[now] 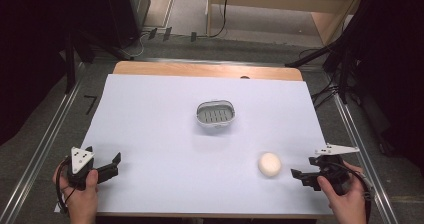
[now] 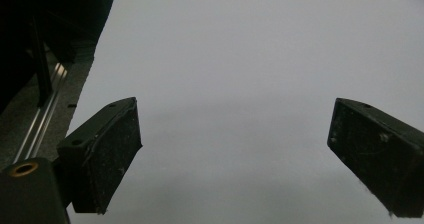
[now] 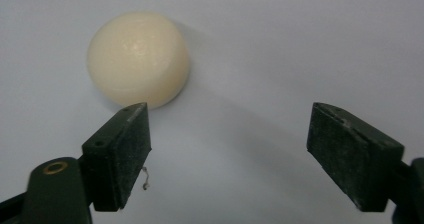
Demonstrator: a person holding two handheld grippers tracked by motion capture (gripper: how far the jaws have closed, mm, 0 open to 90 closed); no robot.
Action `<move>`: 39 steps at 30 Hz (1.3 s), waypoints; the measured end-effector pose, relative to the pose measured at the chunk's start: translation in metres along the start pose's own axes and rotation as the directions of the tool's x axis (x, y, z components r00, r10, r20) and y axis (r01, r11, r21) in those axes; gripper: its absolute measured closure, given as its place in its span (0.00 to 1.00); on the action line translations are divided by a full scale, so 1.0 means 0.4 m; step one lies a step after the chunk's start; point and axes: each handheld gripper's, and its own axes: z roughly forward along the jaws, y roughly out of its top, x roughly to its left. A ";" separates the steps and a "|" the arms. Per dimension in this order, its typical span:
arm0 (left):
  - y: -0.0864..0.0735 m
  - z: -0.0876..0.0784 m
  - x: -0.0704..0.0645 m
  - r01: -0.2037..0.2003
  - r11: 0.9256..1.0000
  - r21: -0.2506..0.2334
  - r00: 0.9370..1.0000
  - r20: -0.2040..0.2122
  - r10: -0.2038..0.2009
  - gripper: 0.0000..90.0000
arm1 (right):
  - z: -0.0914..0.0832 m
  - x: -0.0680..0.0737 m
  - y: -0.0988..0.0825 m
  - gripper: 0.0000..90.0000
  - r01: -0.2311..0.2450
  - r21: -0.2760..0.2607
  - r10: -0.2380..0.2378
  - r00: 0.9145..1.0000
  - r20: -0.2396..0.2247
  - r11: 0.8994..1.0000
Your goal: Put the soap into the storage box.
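A round cream soap bar point(image 1: 269, 164) lies on the white table sheet point(image 1: 165, 134) near the front right. In the right gripper view the soap bar point(image 3: 138, 59) sits just beyond the left jaw, untouched. My right gripper point(image 1: 300, 176) is a short way to the right of the soap, jaws apart with nothing between them. Its own view shows the right gripper point(image 3: 227, 154) open over bare sheet. A grey oval soap dish point(image 1: 215, 113) with a slotted floor stands at the table's middle. My left gripper point(image 1: 114, 164) rests open at the front left, and in its own view the left gripper point(image 2: 235, 154) holds nothing.
The wooden table edge point(image 1: 207, 70) runs along the back. Metal rails point(image 1: 47, 134) flank the table on both sides. Dark stands and cables point(image 1: 330, 64) crowd the back right corner.
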 end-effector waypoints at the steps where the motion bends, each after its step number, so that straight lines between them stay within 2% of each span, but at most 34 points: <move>1: 0.000 -0.001 0.000 0.001 1.000 -0.001 1.000 -0.002 -0.001 0.08 | 0.006 0.006 0.005 0.19 0.009 0.016 -0.009 1.000 -0.003 1.000; 2: 0.000 -0.001 0.000 0.000 1.000 -0.002 1.000 -0.001 0.000 0.08 | 0.006 0.006 0.005 0.19 0.009 0.016 -0.009 1.000 -0.003 1.000; 5: 0.000 0.000 0.000 0.001 1.000 0.000 1.000 0.002 -0.001 0.08 | 0.031 0.026 0.018 0.20 0.035 0.082 -0.035 0.999 -0.007 0.996; 11: 0.000 0.002 -0.001 -0.002 1.000 0.003 1.000 0.001 0.002 0.08 | 0.055 0.044 0.030 0.21 0.052 0.133 -0.049 0.999 -0.023 0.990; 16: 0.001 0.002 -0.002 -0.004 1.000 0.008 1.000 -0.002 0.004 0.08 | 0.065 0.058 0.043 0.21 0.049 0.140 -0.045 0.998 -0.037 0.989; 21: 0.001 0.003 -0.003 -0.005 1.000 0.011 1.000 -0.002 0.005 0.08 | 0.087 0.083 0.062 0.21 0.081 0.147 -0.073 0.996 -0.058 0.986; 29: 0.001 0.003 -0.001 -0.003 1.000 0.014 1.000 0.000 0.003 0.08 | 0.118 0.114 0.087 0.21 0.102 0.160 -0.092 0.994 -0.066 0.982; 39: 0.002 0.004 -0.001 -0.004 1.000 0.017 1.000 0.002 0.004 0.08 | 0.151 0.136 0.101 0.21 0.095 0.179 -0.090 0.995 -0.041 0.979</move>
